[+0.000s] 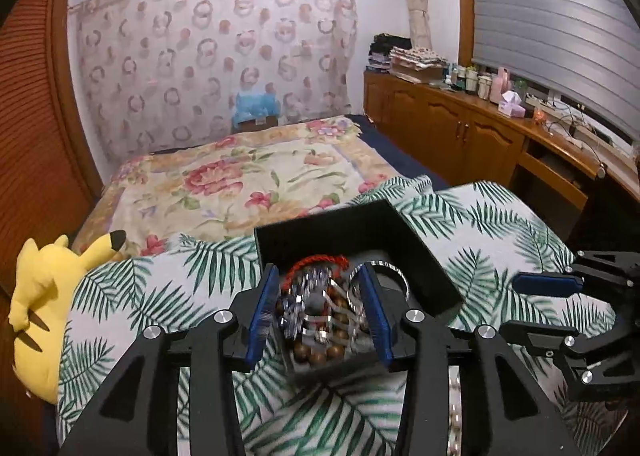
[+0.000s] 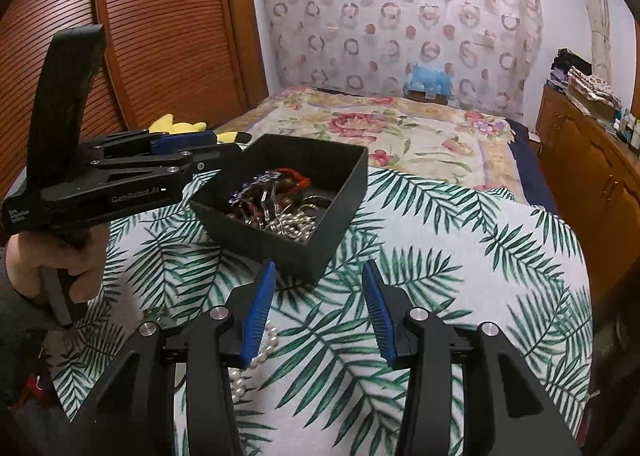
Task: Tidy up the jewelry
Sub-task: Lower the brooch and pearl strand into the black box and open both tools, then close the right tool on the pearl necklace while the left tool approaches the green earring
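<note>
Two claws work over a palm-leaf cloth point(image 2: 420, 256) spread on the bed. A black box point(image 2: 296, 192) sits on that cloth, tilted, with jewelry piled inside: a red cord bracelet point(image 1: 320, 261), a brown bead bracelet point(image 1: 320, 352), silvery pieces with blue stones point(image 2: 256, 184) and a pearl strand point(image 2: 294, 226). From the left wrist view, the left claw point(image 1: 320, 316) has its blue pads apart, one on either side of the heap at the box's near edge; the picture is blurred there, so whether the pads touch any piece cannot be told. The right claw point(image 2: 320, 312) hovers just short of the box, its fingers spread wide with nothing between them. Beside its left finger a second pearl strand point(image 2: 252, 364) lies on the cloth, outside the box. A bare hand point(image 2: 52, 264) grips the left tool's handle at the left of the right wrist view. A yellow plush toy point(image 1: 44, 296) rests at the cloth's left edge, and a floral bedspread point(image 1: 248, 176) covers the bed beyond.
</note>
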Demonstrator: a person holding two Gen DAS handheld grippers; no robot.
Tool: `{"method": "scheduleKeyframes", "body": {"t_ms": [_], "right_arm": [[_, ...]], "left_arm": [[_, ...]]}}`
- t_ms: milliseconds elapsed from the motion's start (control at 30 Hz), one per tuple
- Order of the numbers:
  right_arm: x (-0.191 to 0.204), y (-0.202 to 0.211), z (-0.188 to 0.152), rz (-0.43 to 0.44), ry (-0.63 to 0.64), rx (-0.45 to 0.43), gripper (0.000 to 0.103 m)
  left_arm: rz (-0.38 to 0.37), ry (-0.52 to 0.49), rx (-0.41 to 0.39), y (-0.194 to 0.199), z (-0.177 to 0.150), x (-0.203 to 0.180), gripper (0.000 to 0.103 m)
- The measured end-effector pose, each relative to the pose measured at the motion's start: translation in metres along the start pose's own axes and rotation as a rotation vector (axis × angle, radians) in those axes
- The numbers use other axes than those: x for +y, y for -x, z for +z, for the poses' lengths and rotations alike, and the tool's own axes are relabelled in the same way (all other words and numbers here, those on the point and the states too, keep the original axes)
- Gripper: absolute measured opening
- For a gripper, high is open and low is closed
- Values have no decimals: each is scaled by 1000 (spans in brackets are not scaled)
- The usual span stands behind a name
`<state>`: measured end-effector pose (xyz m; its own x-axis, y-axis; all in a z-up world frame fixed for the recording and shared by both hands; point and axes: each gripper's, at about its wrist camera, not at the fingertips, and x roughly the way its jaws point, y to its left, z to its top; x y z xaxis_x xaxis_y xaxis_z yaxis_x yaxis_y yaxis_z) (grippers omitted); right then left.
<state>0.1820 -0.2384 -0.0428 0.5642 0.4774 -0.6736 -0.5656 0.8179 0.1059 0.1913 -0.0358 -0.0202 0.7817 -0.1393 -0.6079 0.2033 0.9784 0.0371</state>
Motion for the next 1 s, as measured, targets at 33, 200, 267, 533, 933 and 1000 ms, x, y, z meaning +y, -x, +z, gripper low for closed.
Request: {"method": "scheduleKeyframes", "body": {"t_ms": [33,200,267,533,933,1000], "right_arm": [[3,1,-4,4,5,1,47],[15,4,-18,24,10,9,47],[21,6,-25,27,10,12,47],[38,23,-58,25,0,4,47],[46,29,-80,12,19,29,47],[47,28,-78,11,26,27,47]], "left_arm": [[-1,-7,2,4,-4,-1,50],[-10,-2,13,25,-24,2,68],[-19,5,20,33,-33,4,80],[-24,14,63,58,-76,10,89],[-61,31,131,71,-125,1,89],[-65,33,140,69,-128,0,89]]}}
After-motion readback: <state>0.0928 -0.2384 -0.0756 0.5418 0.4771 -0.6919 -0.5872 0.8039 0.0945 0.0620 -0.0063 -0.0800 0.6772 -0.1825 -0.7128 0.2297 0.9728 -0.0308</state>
